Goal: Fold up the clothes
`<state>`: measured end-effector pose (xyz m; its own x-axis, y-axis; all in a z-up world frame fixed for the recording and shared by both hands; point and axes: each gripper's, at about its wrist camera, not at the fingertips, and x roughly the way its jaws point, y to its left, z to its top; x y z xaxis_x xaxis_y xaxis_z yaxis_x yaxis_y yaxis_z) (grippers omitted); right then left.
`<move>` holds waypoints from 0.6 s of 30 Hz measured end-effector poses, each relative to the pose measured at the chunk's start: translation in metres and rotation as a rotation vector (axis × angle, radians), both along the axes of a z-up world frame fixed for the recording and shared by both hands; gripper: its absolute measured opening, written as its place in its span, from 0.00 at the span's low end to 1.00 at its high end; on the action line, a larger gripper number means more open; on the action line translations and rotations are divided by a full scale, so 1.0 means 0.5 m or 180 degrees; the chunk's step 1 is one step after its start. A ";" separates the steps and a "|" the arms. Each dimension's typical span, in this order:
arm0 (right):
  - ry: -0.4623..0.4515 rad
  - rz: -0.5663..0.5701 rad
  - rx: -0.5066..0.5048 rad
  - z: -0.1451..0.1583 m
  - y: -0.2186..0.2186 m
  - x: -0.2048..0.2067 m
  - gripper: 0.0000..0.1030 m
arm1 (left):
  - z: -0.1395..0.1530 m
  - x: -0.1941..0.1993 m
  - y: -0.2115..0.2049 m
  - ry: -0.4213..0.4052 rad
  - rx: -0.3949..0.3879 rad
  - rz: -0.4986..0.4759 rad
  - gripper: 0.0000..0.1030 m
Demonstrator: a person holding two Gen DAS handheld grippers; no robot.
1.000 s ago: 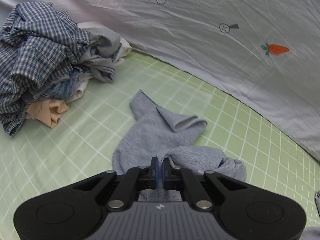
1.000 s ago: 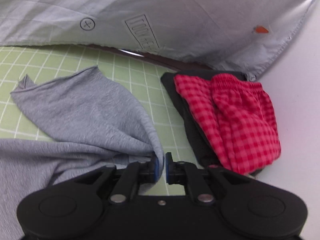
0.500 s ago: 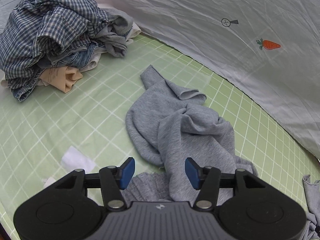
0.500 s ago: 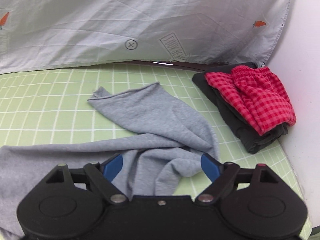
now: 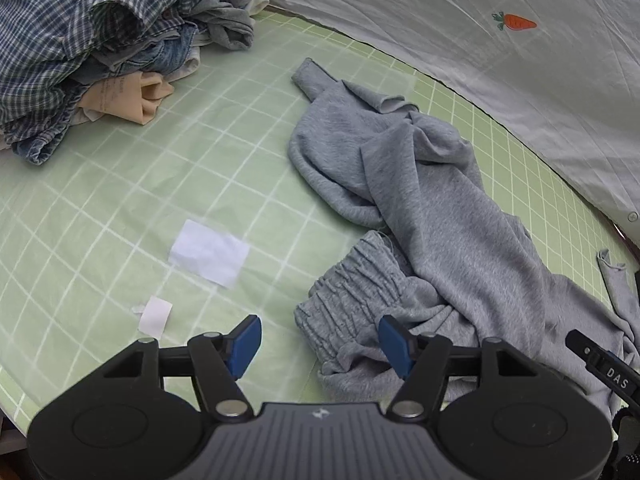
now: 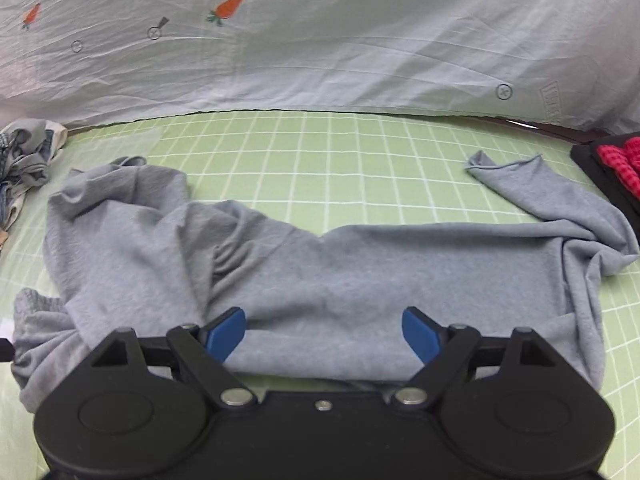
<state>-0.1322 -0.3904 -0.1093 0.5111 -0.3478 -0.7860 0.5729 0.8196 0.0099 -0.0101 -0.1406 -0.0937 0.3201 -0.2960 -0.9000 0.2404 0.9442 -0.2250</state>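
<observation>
Left gripper (image 5: 320, 342) has just been opening, blue pads (image 5: 246, 342) apart w/ nothing pinched; the gathered waistband (image 5: 352, 292) of the grey pants (image 5: 420, 184) sits between and just past them on the green grid sheet (image 5: 160, 184). Right gripper (image 6: 323, 334) is spread wide too, jaws well apart above the cloth, not clamped on anything. From the right wrist view the pants (image 6: 320, 276) lie rumpled across the sheet (image 6: 320, 152) near the front edge, one leg bunched up twd the left, the other leg end reaching twd the right edge by the black and red checked stack (image 6: 616, 164). Two white scraps (image 5: 208, 256) sit left of the waistband. Farther back at the left corner there's a messy pile (image 5: 80, 40) w/ a blue plaid shirt on top, well apart from the pants. Behind it all hangs a pale cloth (image 5: 500, 60) w/ a carrot print (image 5: 516, 22)
</observation>
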 end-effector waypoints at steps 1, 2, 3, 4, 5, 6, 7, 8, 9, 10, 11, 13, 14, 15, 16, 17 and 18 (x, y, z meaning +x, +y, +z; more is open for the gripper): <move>-0.0031 0.0025 0.0021 0.002 0.023 0.006 0.84 | 0.000 0.002 0.002 0.0016 -0.0011 -0.0087 0.64; -0.0062 0.0050 0.0041 0.003 0.046 0.012 0.84 | -0.001 0.003 0.004 0.0029 -0.0022 -0.0164 0.64; -0.0076 0.0088 0.0058 0.005 0.068 0.017 0.84 | -0.001 0.004 0.006 0.0042 -0.0033 -0.0241 0.64; -0.0065 0.0122 0.0068 0.006 0.085 0.020 0.84 | -0.004 0.006 0.009 0.0080 -0.0070 -0.0286 0.64; -0.0041 0.0151 0.0081 0.004 0.100 0.023 0.84 | -0.007 0.009 0.011 0.0118 -0.0106 -0.0330 0.64; -0.0016 0.0180 0.0093 0.002 0.115 0.025 0.84 | -0.011 0.011 0.012 0.0158 -0.0143 -0.0355 0.64; 0.0046 0.0195 0.0082 -0.004 0.123 0.028 0.84 | -0.017 0.014 0.011 0.0207 -0.0180 -0.0382 0.64; 0.0110 0.0210 0.0070 -0.010 0.130 0.030 0.83 | -0.026 0.017 0.007 0.0263 -0.0205 -0.0412 0.64; 0.0174 0.0225 0.0058 -0.016 0.138 0.032 0.81 | -0.033 0.019 0.002 0.0302 -0.0212 -0.0428 0.64; 0.0223 0.0240 0.0055 -0.022 0.141 0.035 0.77 | -0.041 0.021 -0.004 0.0338 -0.0185 -0.0426 0.64; 0.0246 0.0260 0.0059 -0.027 0.141 0.034 0.72 | -0.049 0.023 -0.010 0.0374 -0.0158 -0.0424 0.64; 0.0283 0.0275 0.0093 -0.036 0.133 0.039 0.64 | -0.062 0.025 -0.022 0.0409 -0.0064 -0.0459 0.63; 0.0301 0.0286 0.0125 -0.041 0.127 0.042 0.56 | -0.067 0.025 -0.027 0.0416 -0.0023 -0.0479 0.62; 0.0319 0.0297 0.0157 -0.047 0.121 0.045 0.50 | -0.072 0.025 -0.033 0.0423 0.0018 -0.0498 0.59; 0.0319 0.0334 0.0200 -0.046 0.116 0.051 0.37 | -0.075 0.026 -0.035 0.0455 0.0041 -0.0503 0.53; 0.0318 0.0372 0.0244 -0.045 0.112 0.056 0.27 | -0.078 0.027 -0.038 0.0486 0.0065 -0.0507 0.35; 0.0317 0.0410 0.0287 -0.044 0.108 0.061 0.24 | -0.079 0.030 -0.037 0.0531 0.0035 -0.0501 0.17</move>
